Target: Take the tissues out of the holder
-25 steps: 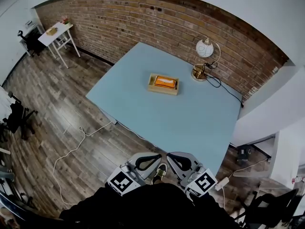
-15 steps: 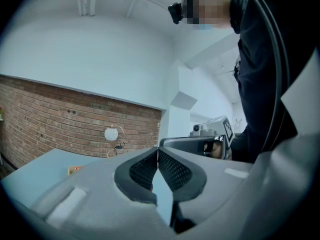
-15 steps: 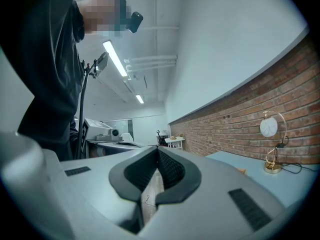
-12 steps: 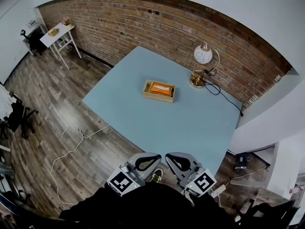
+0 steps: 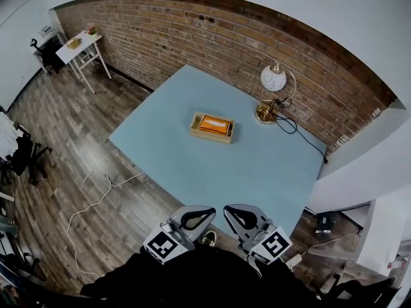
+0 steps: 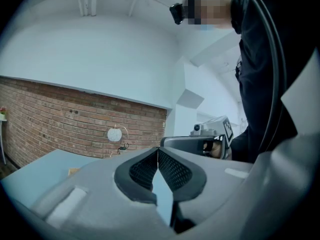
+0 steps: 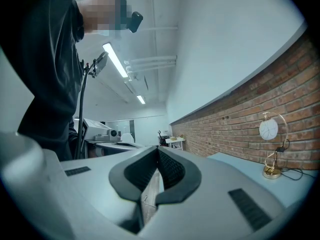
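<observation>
Sitting a little above the middle of the head view, the shallow rectangular light-wood holder (image 5: 210,137) lay flat on the large pale-blue square table (image 5: 192,165), with the orange pack of tissues (image 5: 214,124) inside it, filling most of the tray. To its right, near the table's far edge, stood the desk lamp with a white globe shade and brass base (image 5: 272,79), and a thin black cable (image 5: 300,133) ran from that base toward the right across the tabletop. Behind the table the red-brown brick wall (image 5: 192,34) curved across the upper part of the frame; a small white side table (image 5: 78,45) stood at the upper left, and a white cord (image 5: 96,201) trailed over the dark wood-plank floor (image 5: 58,140) at the lower left. Both tools were at the bottom centre, well apart from the holder and short of the table's near edge. The left grey two-jaw gripper (image 5: 200,215) had its black ribbed pads pressed together at the tips with nothing caught between them, as its own view showed (image 6: 158,150). The right grey two-jaw gripper (image 5: 236,215) was clenched the same way, pads meeting and empty (image 7: 158,150), with the brick wall and the lamp at the right side of its view.
</observation>
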Motion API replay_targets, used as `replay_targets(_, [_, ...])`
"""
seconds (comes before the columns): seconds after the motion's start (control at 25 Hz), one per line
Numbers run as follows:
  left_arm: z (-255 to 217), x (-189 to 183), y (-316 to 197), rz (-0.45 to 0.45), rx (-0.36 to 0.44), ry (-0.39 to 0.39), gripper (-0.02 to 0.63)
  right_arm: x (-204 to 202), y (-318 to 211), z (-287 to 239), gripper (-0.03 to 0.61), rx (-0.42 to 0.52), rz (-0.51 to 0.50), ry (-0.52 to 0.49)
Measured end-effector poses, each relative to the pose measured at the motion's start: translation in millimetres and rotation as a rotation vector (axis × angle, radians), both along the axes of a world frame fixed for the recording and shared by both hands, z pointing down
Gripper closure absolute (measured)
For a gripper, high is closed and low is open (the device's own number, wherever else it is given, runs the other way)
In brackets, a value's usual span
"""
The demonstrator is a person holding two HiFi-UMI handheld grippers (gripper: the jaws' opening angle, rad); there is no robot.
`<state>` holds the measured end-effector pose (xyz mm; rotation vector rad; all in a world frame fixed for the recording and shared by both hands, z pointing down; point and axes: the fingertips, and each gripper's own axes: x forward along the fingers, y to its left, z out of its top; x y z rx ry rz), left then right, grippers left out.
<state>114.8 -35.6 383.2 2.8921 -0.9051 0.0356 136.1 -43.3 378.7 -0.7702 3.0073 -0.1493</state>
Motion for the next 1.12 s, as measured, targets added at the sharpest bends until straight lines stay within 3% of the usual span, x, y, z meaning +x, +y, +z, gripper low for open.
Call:
replay_targets(0.52, [11.7,-18.6,-48.2,-0.005,-0.008,0.003,0.603,-10.0,-44.5,12.0,0.574,-0.019,0.02,0.022])
replay_targets(1.12, [43.1,-65.5,-164.8,0.084,-0.061,0.012,0.603,-44.2,-171.7,41.6,0.574,-0.107,0.125,0.107])
